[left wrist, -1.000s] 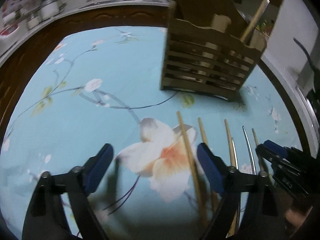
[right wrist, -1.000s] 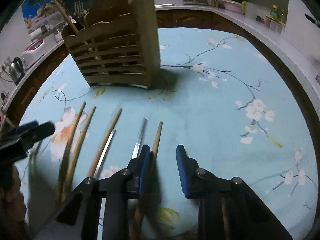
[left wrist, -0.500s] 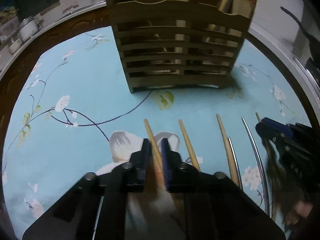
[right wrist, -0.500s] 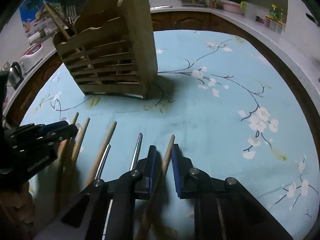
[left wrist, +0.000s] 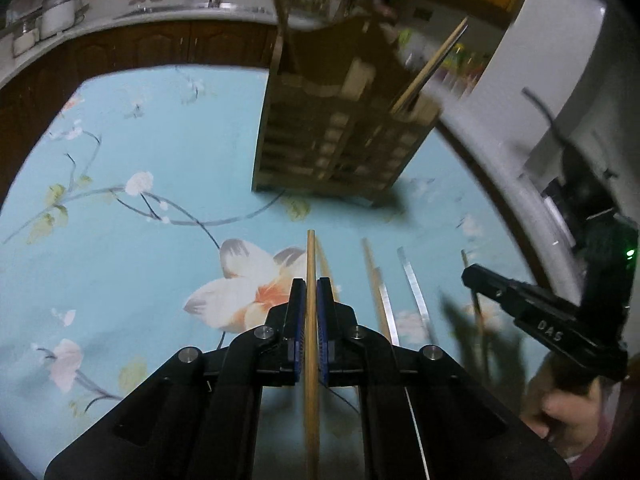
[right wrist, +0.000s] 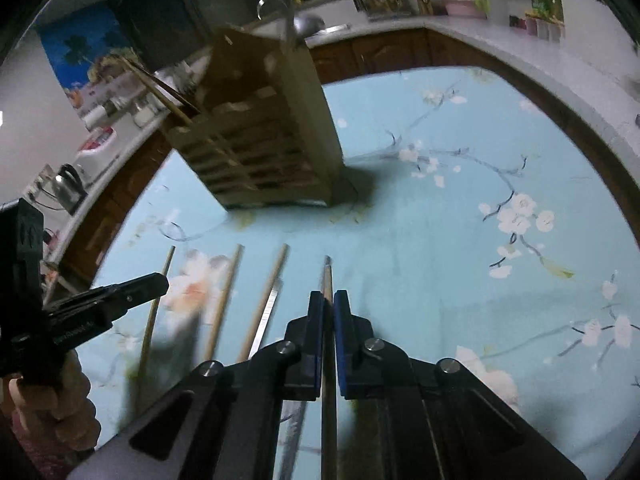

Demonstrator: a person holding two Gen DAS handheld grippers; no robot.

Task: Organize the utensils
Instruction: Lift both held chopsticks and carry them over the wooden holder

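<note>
1. Two grippers in view, each clamped on one stick: left gripper (left wrist: 311, 288) shut tight on a wooden chopstick (left wrist: 310, 256), right gripper (right wrist: 327, 300) shut tight on a darker chopstick (right wrist: 328, 276) with a pale tip.
2. Both held sticks pointing roughly toward the wooden slatted utensil holder (left wrist: 336, 148), tips short of it and in front of it.
3. Holder standing upright on the light-blue floral tablecloth (left wrist: 132, 264), already holding a leaning chopstick (left wrist: 432, 64) in its top; blurred in both views.
4. Lying on the cloth in front of the holder, between the two grippers: wooden chopsticks (right wrist: 224, 300) and flat metal chopsticks (left wrist: 412, 288), side by side in a loose row, ends toward the holder.
5. Seen from the left wrist view, right gripper (left wrist: 520, 304) low at the right of the holder, carrying white lettering that reads roughly "DAS"; remaining letters not readable. A person's hand (left wrist: 568, 408) gripping it from below.
6. Seen from the right wrist view, left gripper (right wrist: 116, 292) low at the left of the holder, with faint lettering on its side too blurred to read; fingers of a hand (right wrist: 60, 404) wrapped under it.
7. Behind the holder: dark wooden cabinets (left wrist: 132, 48) under a pale counter with jars (left wrist: 56, 16); a kettle (right wrist: 68, 188) to the holder's left in the right wrist view.
</note>
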